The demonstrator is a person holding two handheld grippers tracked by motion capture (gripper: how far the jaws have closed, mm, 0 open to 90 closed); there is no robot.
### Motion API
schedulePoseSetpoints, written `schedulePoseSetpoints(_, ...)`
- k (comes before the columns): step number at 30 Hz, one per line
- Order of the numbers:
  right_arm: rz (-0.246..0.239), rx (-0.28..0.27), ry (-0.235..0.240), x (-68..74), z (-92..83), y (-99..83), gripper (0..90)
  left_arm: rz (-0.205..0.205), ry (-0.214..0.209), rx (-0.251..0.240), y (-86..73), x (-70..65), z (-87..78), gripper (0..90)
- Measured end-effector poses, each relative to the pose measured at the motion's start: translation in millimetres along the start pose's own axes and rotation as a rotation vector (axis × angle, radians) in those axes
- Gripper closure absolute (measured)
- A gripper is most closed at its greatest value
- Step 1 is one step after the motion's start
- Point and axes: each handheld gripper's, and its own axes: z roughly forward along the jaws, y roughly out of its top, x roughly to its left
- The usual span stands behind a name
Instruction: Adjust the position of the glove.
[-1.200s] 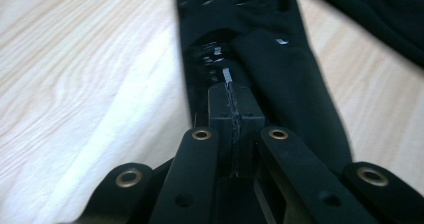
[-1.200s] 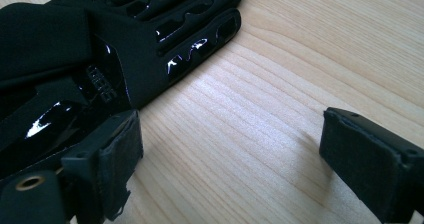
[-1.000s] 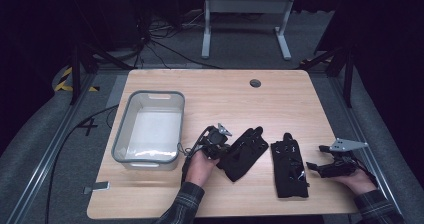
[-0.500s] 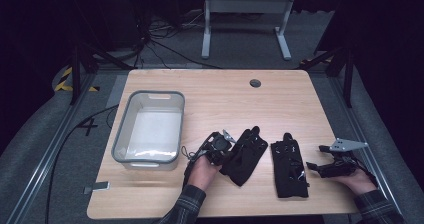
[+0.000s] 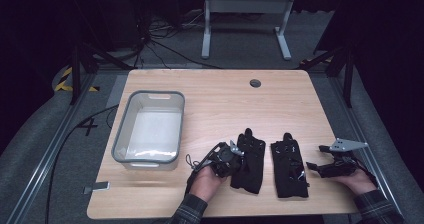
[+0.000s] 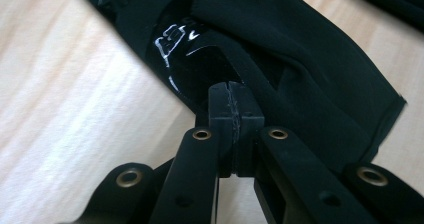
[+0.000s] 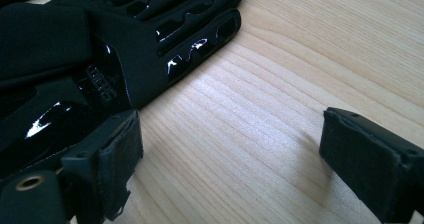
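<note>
Since the earlier frames the left gripper [image 5: 231,156] has slid rightward across the table [image 5: 215,94] and now sits against the left glove [image 5: 248,160], while the right gripper [image 5: 330,166] has kept its place. Two black gloves lie flat side by side near the front edge, fingers pointing away from the person, close together but apart; the right glove [image 5: 289,169] is the one nearer the right gripper. In the left gripper view the jaws are clenched pad against pad, with their tips at the edge of the left glove [image 6: 280,49]; whether a fold of fabric is pinched between the pads is hard to tell, as black lies on black there. In the right gripper view the jaws stand wide apart with bare wood between them, holding nothing; one pad [image 7: 117,149] sits just beside the right glove [image 7: 150,39], whose glossy ribbed back faces up. Two hands show in the high view, the left hand [image 5: 206,181] under its gripper and the right hand [image 5: 356,180] near the table's right front corner, each in a plaid sleeve. One grey bin [image 5: 122,149] stands on the left part of the table, well apart from the gloves, and looks empty. One round hole [image 5: 255,83] is set in the tabletop near the far edge.
</note>
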Motion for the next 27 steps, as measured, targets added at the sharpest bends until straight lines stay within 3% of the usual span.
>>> schedulePoseSetpoints(11,0.0,0.001,0.0,0.0,0.0,0.0,10.7,0.041,-0.031,0.006,3.3,-15.0,4.7,89.5)
schedulePoseSetpoints(17,0.0,0.001,0.0,0.0,-0.1,0.1,10.7,0.01,-0.02,-0.026,2.4,-8.9,-1.1,85.5)
schedulePoseSetpoints(23,0.0,0.001,0.0,0.0,0.0,0.1,10.7,-0.05,0.02,-0.084,4.3,6.9,-4.4,67.8)
schedulePoseSetpoints(27,0.0,0.0,0.0,0.0,0.0,0.0,10.7,-0.074,0.041,-0.097,8.9,17.0,-2.5,61.1)
